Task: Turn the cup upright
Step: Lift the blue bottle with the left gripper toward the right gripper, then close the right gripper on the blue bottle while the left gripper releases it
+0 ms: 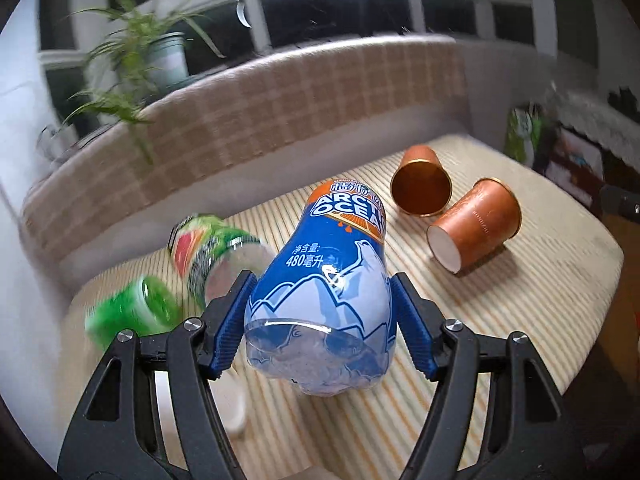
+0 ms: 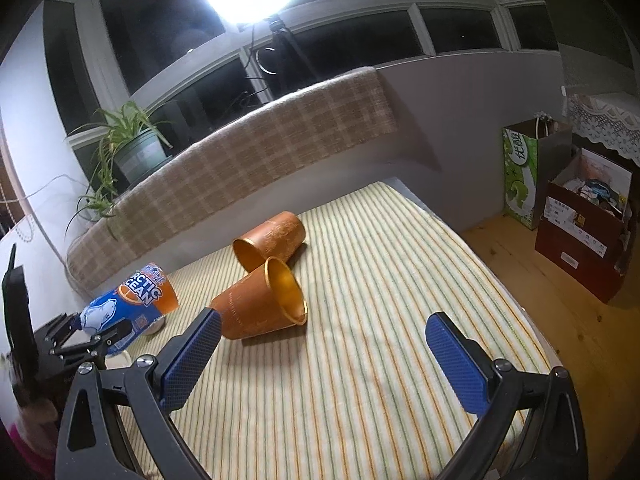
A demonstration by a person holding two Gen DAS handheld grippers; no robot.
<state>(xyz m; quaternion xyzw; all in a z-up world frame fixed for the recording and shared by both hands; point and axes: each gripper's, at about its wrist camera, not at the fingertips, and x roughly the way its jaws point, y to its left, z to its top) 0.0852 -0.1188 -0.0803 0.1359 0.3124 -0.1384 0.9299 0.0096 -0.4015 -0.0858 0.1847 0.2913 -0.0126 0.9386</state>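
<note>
Two copper-coloured cups lie on their sides on the striped cloth. In the left wrist view one shows its open mouth and the other its white base. In the right wrist view the nearer cup lies just beyond my left blue fingertip, the farther cup behind it. My right gripper is open and empty. My left gripper is shut on a blue Arctic Ocean bottle, held off the cloth; the bottle also shows in the right wrist view.
A green-labelled bottle and a green cup are at the left, blurred. A checked cushion lines the back edge. A potted plant stands at back left. Boxes and a green bag stand on the wooden floor at right.
</note>
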